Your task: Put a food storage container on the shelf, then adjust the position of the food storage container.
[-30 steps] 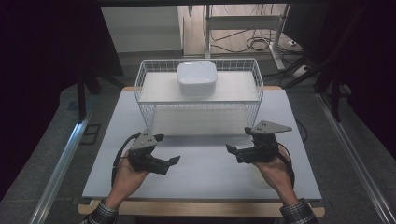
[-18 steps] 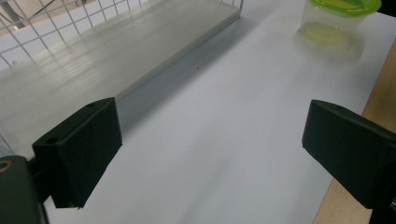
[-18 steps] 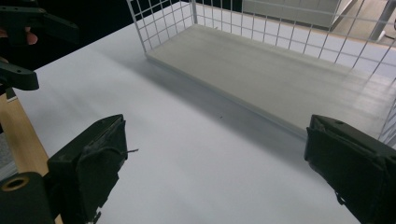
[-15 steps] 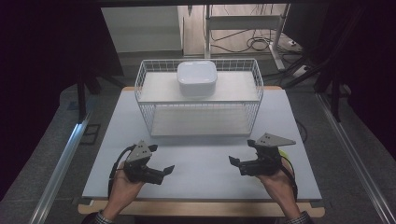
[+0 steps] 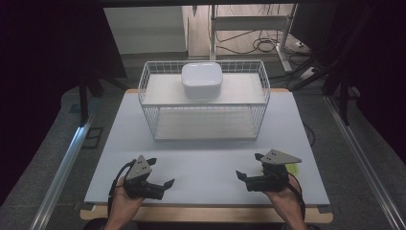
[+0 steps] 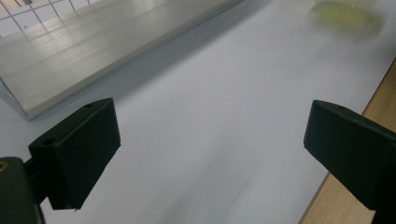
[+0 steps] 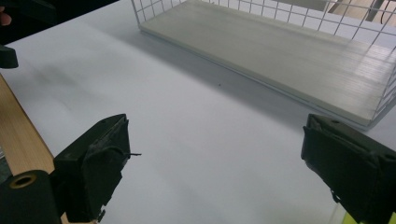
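Here, a pale table point(image 5: 201, 167) is seen from above, with a white wire basket point(image 5: 203, 103) standing at its far middle and a white lidded container point(image 5: 201, 80) resting on the basket's upper shelf, toward the far side. Both grippers have been drawn back from the basket over the last second and are now held at the near edge of the table, well apart from the basket and from each other. The left gripper point(image 5: 160, 187) is placed at the near left, pointing right toward the centre; its jaws are spread wide with nothing between them, as is confirmed in the left gripper view, where only bare table surface is seen between the two black pads point(image 6: 77, 149). The right gripper point(image 5: 244, 181) is placed at the near right, pointing left, and its jaws are likewise parted and empty in the right gripper view. A small yellow-green patch point(image 5: 293, 168) is seen on the table just beside the right gripper; what it is cannot be told. Because the container has been left on the shelf and both grippers have been pulled away with nothing held, it is judged that the placing is finished, or that a rest position has been taken up between steps.
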`<control>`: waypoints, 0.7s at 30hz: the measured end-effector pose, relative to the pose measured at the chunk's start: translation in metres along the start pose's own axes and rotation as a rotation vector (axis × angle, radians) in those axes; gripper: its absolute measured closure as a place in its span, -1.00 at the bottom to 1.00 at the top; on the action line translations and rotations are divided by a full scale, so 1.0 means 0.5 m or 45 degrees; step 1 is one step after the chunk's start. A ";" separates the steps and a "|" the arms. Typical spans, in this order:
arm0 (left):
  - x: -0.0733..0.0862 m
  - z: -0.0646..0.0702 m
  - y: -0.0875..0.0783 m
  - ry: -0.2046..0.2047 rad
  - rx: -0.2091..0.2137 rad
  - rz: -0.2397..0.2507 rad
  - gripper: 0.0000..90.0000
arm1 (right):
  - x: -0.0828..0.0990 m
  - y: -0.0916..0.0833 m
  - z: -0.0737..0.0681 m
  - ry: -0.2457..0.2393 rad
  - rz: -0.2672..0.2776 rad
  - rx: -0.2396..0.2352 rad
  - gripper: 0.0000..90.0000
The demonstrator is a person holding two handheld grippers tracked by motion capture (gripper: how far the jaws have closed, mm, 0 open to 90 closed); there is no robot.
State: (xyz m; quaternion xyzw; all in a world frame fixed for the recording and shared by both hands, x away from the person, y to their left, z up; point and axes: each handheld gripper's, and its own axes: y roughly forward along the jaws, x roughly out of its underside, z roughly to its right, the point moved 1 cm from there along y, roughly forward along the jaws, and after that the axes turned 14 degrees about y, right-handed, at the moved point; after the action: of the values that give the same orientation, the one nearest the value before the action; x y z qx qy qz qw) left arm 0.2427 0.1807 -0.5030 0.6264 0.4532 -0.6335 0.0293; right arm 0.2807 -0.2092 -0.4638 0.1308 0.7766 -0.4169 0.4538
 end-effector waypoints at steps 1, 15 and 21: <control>0.006 0.003 -0.001 0.003 0.001 -0.006 -0.92 | 0.004 0.000 0.000 -0.004 -0.001 0.002 -0.82; 0.043 0.015 -0.007 -0.006 -0.008 -0.063 -0.92 | 0.036 0.001 0.029 0.020 -0.067 0.082 -0.83; 0.046 0.014 -0.004 -0.006 -0.005 -0.068 -0.92 | 0.035 -0.002 0.048 0.063 -0.081 0.132 -0.93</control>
State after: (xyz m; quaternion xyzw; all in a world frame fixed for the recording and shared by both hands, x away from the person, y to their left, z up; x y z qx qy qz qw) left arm 0.2310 0.1898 -0.5222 0.6125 0.4711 -0.6346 0.0146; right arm 0.2846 -0.2315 -0.4833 0.1396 0.7687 -0.4674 0.4137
